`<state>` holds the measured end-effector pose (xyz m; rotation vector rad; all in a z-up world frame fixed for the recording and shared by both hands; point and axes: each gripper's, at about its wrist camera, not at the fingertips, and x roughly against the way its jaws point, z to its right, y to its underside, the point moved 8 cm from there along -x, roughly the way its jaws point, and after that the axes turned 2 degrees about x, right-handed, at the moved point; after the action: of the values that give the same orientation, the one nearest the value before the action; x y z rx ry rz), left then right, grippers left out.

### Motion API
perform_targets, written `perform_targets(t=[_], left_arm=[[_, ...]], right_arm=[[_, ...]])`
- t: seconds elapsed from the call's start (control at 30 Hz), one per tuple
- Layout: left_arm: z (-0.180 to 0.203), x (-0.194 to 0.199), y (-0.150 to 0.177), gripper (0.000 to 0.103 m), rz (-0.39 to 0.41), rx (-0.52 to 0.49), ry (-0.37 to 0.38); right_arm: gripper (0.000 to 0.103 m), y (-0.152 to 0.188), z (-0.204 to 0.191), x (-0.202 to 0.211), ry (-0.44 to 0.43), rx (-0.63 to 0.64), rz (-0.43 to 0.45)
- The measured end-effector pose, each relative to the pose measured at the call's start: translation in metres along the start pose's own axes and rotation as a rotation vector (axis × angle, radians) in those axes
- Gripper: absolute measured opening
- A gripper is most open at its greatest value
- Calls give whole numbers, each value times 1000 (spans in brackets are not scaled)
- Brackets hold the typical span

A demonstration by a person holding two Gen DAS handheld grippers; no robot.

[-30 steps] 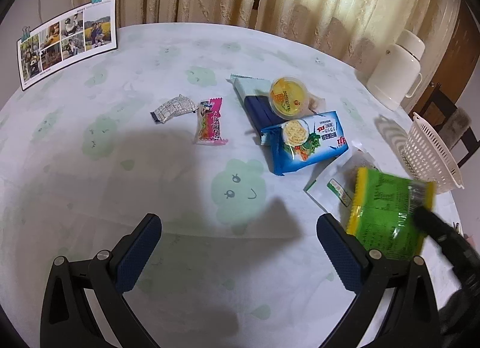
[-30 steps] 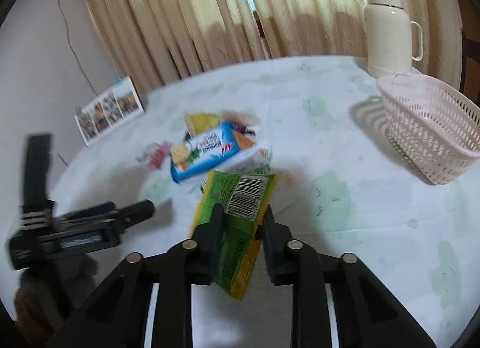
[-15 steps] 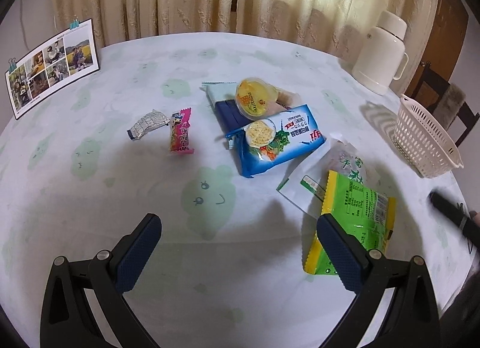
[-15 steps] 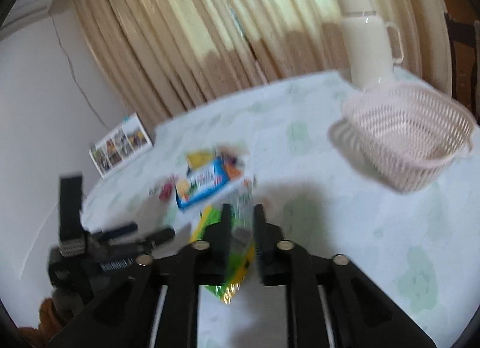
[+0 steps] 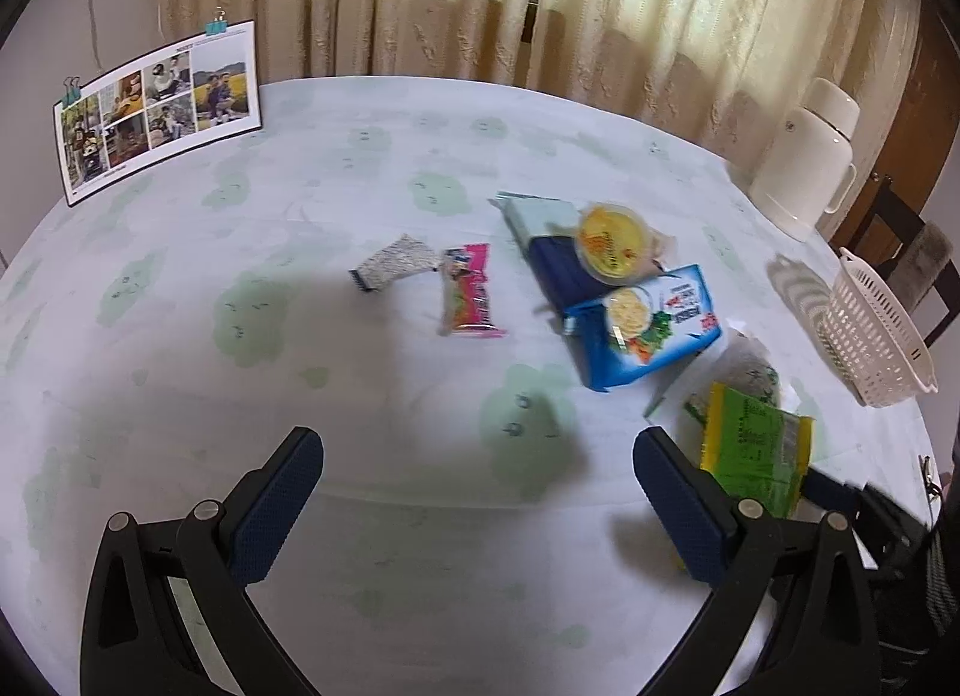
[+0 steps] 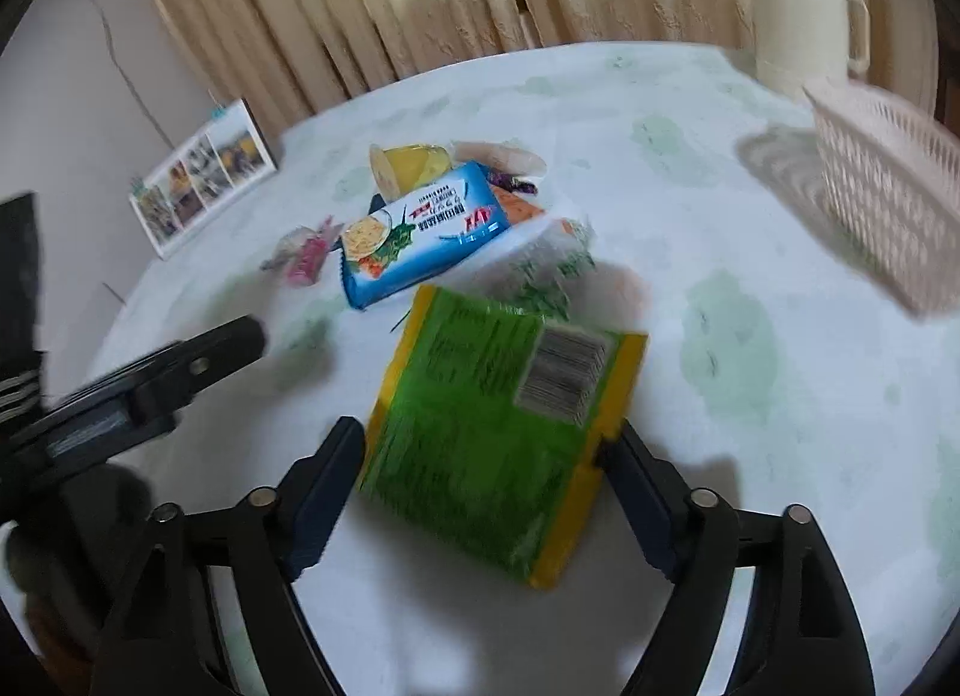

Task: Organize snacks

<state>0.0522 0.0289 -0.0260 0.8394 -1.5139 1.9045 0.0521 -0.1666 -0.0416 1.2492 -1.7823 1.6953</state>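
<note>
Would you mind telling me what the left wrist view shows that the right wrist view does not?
Only the left wrist view: the left tongs, wide open over bare cloth, and a silver wrapper. Only the right wrist view: the right tongs, jaws opening around the green packet, and its barcode. Both: blue packet, yellow cup, pink wrapper, basket, flask, photo card.

Between the right gripper's [image 6: 480, 492] matt black plastic arms lies a glossy green foil packet [image 6: 498, 432]. Beyond it sit a shiny blue wrapper [image 6: 420, 240], matt printed tablecloth [image 6: 720, 216] and white plastic lattice basket [image 6: 888, 186].
</note>
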Motion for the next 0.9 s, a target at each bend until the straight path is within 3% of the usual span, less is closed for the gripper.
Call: perform_targets(t=[0.1, 0.23, 0.4, 0.6, 0.77, 0.9], left_arm=[[-10, 0, -2, 102, 0, 14, -12], [-21, 1, -4, 102, -1, 34, -26], [-11, -1, -3, 102, -5, 10, -26], [42, -6, 2, 102, -14, -105, 6], [100, -16, 9, 103, -41, -224, 73], [134, -26, 7, 103, -35, -321, 78]], right_arm=[[90, -4, -8, -13, 100, 109, -34], [90, -5, -9, -14, 129, 191, -52], [74, -2, 21, 12, 170, 183, 7], [65, 16, 85, 45, 174, 57, 25], [62, 18, 99, 52, 143, 14, 36], [58, 17, 95, 52, 115, 28, 46]])
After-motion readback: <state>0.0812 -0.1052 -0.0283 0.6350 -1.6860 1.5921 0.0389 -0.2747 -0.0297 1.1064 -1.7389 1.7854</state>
